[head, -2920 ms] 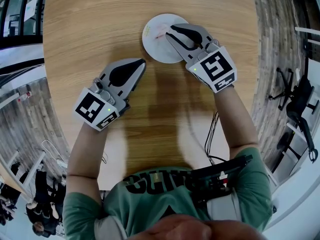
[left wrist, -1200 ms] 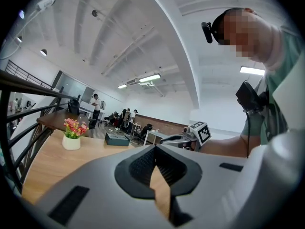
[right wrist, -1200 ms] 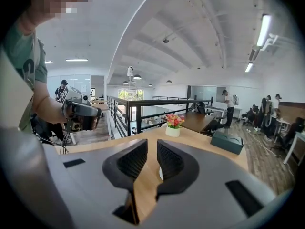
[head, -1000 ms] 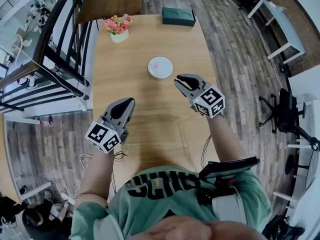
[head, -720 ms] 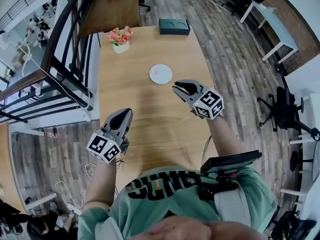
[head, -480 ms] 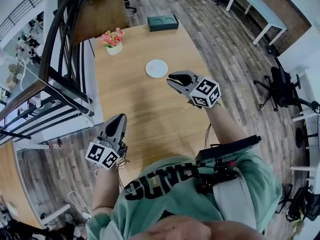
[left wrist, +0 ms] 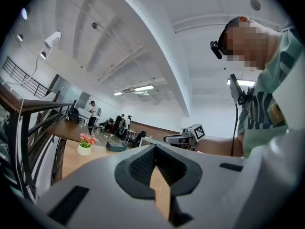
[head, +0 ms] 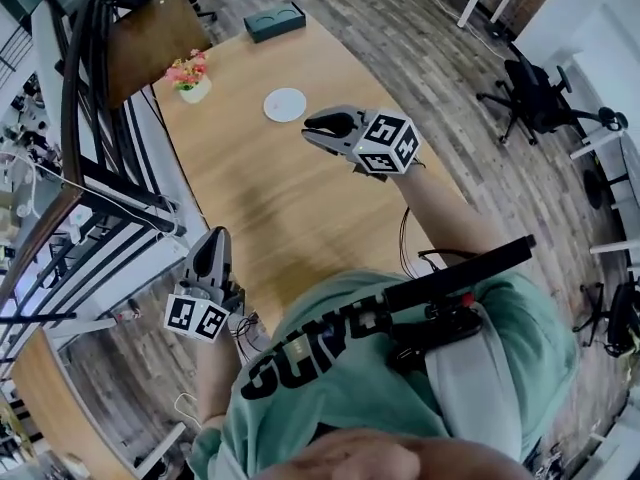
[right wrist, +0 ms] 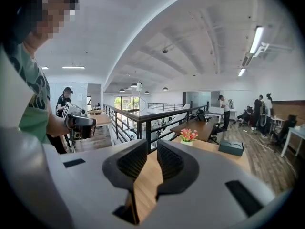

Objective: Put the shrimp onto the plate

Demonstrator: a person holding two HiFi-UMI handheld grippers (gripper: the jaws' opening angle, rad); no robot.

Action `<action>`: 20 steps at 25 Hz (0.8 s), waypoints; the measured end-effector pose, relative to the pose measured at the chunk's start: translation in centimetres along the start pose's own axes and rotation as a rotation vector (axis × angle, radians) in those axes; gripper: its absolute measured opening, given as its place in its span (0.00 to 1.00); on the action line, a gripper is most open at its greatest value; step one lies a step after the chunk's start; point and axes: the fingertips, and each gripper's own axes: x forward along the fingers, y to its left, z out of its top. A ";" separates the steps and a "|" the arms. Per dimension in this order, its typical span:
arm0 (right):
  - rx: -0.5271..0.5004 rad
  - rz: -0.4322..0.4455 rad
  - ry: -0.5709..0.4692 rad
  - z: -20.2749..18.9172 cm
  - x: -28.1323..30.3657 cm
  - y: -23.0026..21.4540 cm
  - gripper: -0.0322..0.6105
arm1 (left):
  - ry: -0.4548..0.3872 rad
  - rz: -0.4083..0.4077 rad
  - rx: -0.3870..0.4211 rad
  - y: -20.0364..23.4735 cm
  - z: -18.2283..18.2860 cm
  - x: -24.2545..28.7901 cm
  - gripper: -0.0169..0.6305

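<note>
The counter (head: 260, 188) is looking light wood-grain, the plate (head: 285, 104) is showing plain white, the flowers (head: 186, 69) are popping pink over a white pot (head: 195, 92), and the box (head: 275, 21) is reading dark green.

I get bright, even light in all three views; the bench (head: 250, 173) in the head view carries no hard shadow; strip lights (right wrist: 257, 39) glare white in the right gripper view; a ceiling panel (left wrist: 244, 82) blows out in the left gripper view; the left hand-held gripper (left wrist: 155, 147) reads flat grey, without glare; fisheye bends lines near the edges; black corners ring both gripper views.
</note>
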 end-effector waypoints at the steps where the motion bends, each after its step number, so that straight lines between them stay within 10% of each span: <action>1: 0.004 0.000 0.004 0.0 -0.4 0.3 0.15 | 0.001 0.001 -0.002 -0.2 0.1 -0.4 0.03; 11: 0.026 0.023 -0.039 -0.4 -7.1 0.2 0.15 | 0.014 0.030 0.003 -5.0 -0.1 0.7 0.03; 20: 0.085 0.141 -0.057 -7.3 -21.5 -1.3 0.06 | 0.006 0.048 -0.004 -18.9 -3.7 8.7 0.03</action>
